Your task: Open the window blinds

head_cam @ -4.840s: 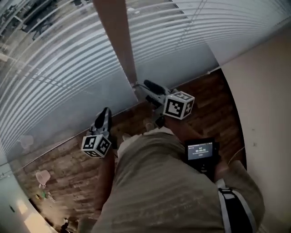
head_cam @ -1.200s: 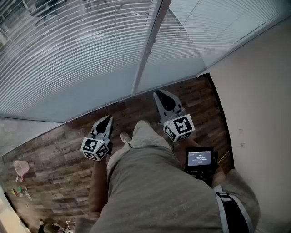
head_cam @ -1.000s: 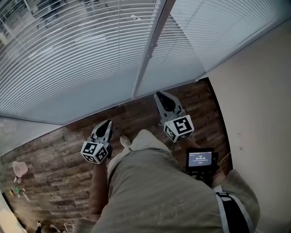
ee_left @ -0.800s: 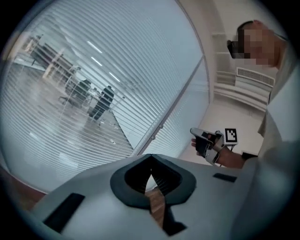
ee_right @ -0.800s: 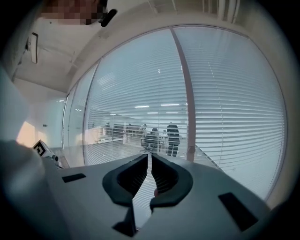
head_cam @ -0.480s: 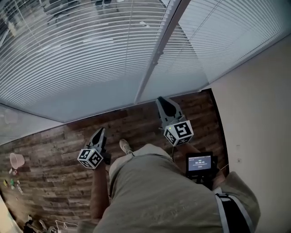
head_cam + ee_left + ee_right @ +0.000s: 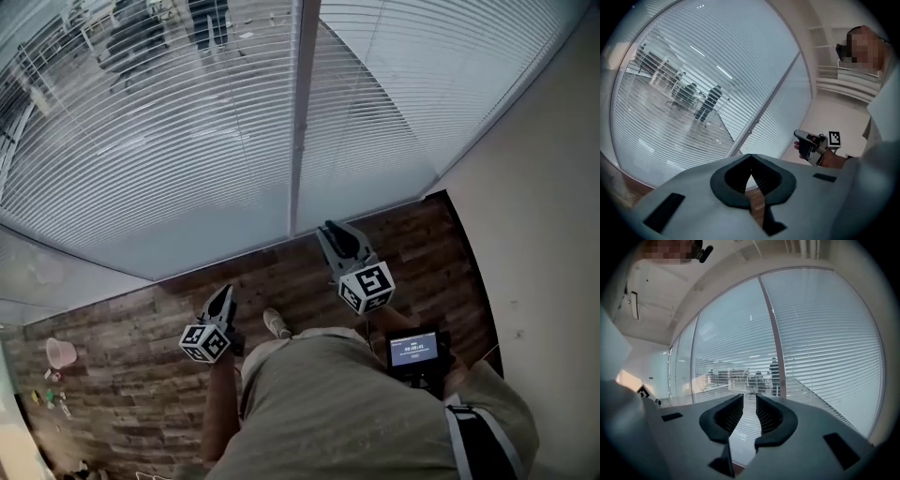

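the right gripper (image 7: 330, 232) has come away from the foot of the window post (image 7: 301, 122), where it was reaching a few seconds ago. now a strip of wooden floor (image 7: 131, 384) lies between its tips and the post, and the left gripper (image 7: 223, 296) hangs lower and further back, off to its left. the right jaws have just been opening from fully closed, with nothing between them. i read that as a let-go and a step back, not the start of a new grab.

the window blinds (image 7: 159, 159) hang ahead of both grippers, lowered across the panes on either side of the post, and neither gripper touches them. their slats (image 7: 825, 343) are tilted flat enough that people (image 7: 208, 21) on the far side show through the gaps (so the slats look turned open, though the blinds are not raised). if opening means tilting, the job seems about done. if it means lifting, that is not yet done, and i can't spot a cord or wand near either gripper.

right gripper: jaws a narrow gap apart and empty, with only slats and post seen through the gap. left gripper: jaws closed tip to tip, holding nothing, pointed at the blinds, with the right gripper off to its right.
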A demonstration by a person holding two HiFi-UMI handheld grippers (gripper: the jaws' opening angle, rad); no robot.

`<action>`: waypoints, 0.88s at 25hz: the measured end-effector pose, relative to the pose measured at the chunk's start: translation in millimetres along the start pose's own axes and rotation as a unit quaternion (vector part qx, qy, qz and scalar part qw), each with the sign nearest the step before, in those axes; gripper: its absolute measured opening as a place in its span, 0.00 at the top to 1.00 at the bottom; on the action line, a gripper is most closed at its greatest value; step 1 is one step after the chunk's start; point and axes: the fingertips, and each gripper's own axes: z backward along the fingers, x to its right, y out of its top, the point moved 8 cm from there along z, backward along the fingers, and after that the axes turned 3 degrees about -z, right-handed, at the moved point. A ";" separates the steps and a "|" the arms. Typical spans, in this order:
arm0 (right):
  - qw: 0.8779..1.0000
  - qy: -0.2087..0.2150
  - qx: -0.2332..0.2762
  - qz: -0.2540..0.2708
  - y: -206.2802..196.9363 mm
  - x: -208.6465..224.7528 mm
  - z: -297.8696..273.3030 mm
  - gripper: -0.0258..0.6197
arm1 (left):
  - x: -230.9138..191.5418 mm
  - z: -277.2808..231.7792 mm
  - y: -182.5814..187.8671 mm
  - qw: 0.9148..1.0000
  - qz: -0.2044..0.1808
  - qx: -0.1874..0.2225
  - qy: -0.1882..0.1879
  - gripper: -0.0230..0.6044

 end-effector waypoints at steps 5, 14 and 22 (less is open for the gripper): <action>1.000 0.011 0.004 -0.004 -4.3 19.1 87.0 0.82 | 72.0 3.5 -38.9 0.999 -0.031 -0.006 0.009 0.94; 0.999 0.030 -0.019 -0.011 -37.9 38.6 258.6 0.82 | 213.3 41.2 -155.2 0.999 -0.009 0.003 0.033 0.94; 0.998 0.041 -0.040 -0.021 -55.8 15.3 349.9 0.82 | 289.1 99.3 -199.2 0.999 0.032 0.002 0.044 0.94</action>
